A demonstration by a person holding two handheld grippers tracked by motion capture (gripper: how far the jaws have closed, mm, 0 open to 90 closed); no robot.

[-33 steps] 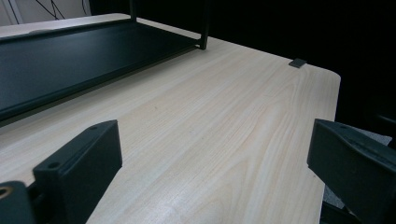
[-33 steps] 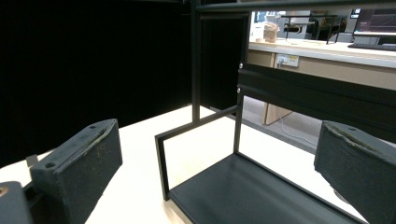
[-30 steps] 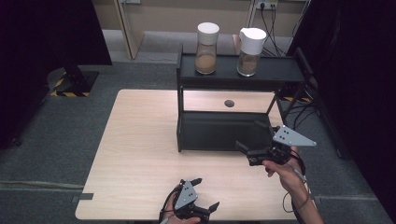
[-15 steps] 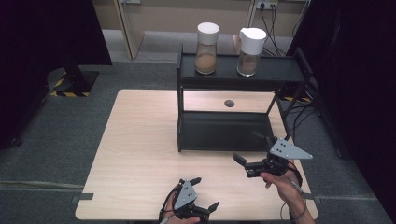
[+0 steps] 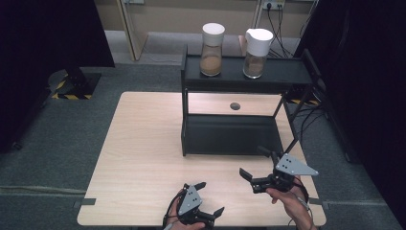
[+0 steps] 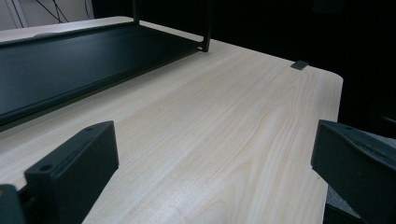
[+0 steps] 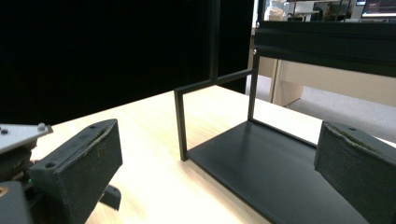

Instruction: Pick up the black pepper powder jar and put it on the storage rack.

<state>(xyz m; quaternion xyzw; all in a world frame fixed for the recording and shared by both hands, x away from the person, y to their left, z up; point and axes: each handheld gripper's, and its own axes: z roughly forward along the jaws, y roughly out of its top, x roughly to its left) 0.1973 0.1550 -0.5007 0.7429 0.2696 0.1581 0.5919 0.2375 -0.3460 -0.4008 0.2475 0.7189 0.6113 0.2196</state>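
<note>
Both the left gripper [image 5: 207, 199] and right gripper [image 5: 261, 165] hung wide open and empty before the black shelf [image 5: 230, 136], seemingly idle.

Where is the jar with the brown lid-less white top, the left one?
In the high view, the left jar stands on the top shelf of the black rack, at the table's far side, just left of the other jar.
</note>
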